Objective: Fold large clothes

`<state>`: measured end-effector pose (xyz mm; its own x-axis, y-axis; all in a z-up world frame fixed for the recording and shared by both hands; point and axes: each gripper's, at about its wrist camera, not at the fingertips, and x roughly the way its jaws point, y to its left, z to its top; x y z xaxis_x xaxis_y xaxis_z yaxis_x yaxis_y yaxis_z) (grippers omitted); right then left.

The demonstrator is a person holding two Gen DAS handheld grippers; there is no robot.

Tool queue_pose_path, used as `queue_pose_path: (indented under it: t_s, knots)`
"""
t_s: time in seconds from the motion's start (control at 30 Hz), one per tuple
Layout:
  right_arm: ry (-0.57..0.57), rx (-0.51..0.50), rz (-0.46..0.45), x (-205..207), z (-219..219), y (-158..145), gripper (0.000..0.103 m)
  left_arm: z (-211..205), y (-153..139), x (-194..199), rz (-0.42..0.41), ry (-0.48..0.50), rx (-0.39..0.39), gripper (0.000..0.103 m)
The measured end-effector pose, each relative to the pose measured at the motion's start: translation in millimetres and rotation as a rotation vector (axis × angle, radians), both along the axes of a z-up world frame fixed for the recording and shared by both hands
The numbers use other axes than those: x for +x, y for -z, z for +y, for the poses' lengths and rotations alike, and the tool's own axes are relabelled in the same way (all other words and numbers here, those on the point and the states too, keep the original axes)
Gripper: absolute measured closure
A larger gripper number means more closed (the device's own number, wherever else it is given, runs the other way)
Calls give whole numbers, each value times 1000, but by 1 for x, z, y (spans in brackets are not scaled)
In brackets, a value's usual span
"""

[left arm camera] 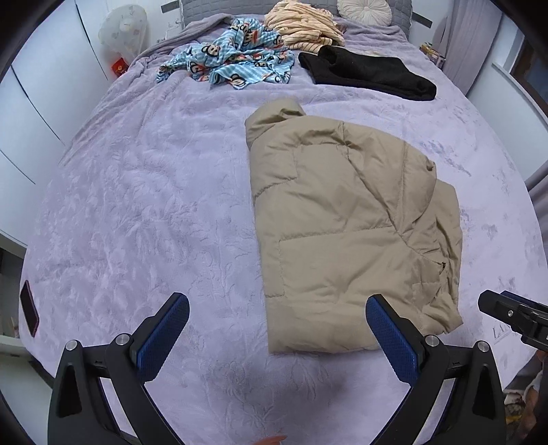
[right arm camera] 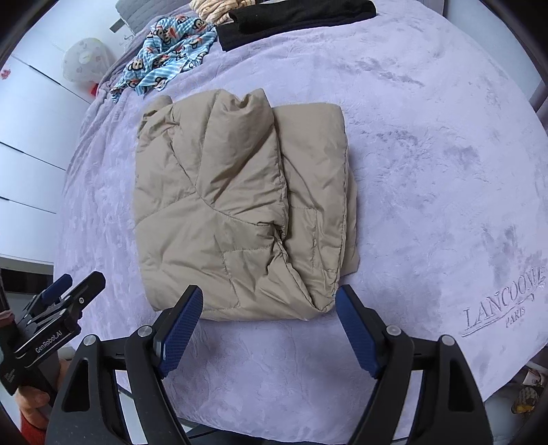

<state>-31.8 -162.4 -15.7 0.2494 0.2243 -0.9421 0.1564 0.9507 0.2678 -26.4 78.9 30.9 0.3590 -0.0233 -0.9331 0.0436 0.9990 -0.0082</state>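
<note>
A beige puffer jacket point(left arm camera: 349, 226) lies folded into a thick bundle on the lilac bedspread point(left arm camera: 154, 205), its collar end pointing toward the headboard. My left gripper point(left arm camera: 277, 315) hangs open above the bed near the jacket's near-left corner, with nothing between its blue pads. In the right wrist view the same jacket point(right arm camera: 239, 205) fills the middle, with my right gripper point(right arm camera: 269, 304) open just above its near edge, apart from the cloth. The left gripper point(right arm camera: 68, 291) shows at that view's left edge, and the right gripper's tip point(left arm camera: 507, 311) shows at the left wrist view's right edge.
At the head of the bed lie a blue monkey-print garment point(left arm camera: 233, 58), a striped cream garment point(left arm camera: 304, 27), a black garment point(left arm camera: 370, 72) and a round pillow point(left arm camera: 364, 10). A dark phone point(left arm camera: 29, 308) rests at the bed's left edge. White wardrobes point(left arm camera: 41, 102) stand to the left.
</note>
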Motion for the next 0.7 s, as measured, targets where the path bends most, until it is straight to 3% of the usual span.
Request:
queue_pose_path:
  t_s: [0.27,0.33,0.5,0.7]
  knots:
    - [18,-92,-160,0,6,-47,14,-5,-41,3,-70,-6,-26,0]
    - [15,-111,-188,3,9,-57,0,-6,-49,3,-90,-9,-19,0]
    - [1,-126,-260,9,13,-83,0,-5,-71,5,-144,-21,-3,0]
    - [-19,-129,-279,19,22,-109,0,3,-89,8,-173,-69,-7,0]
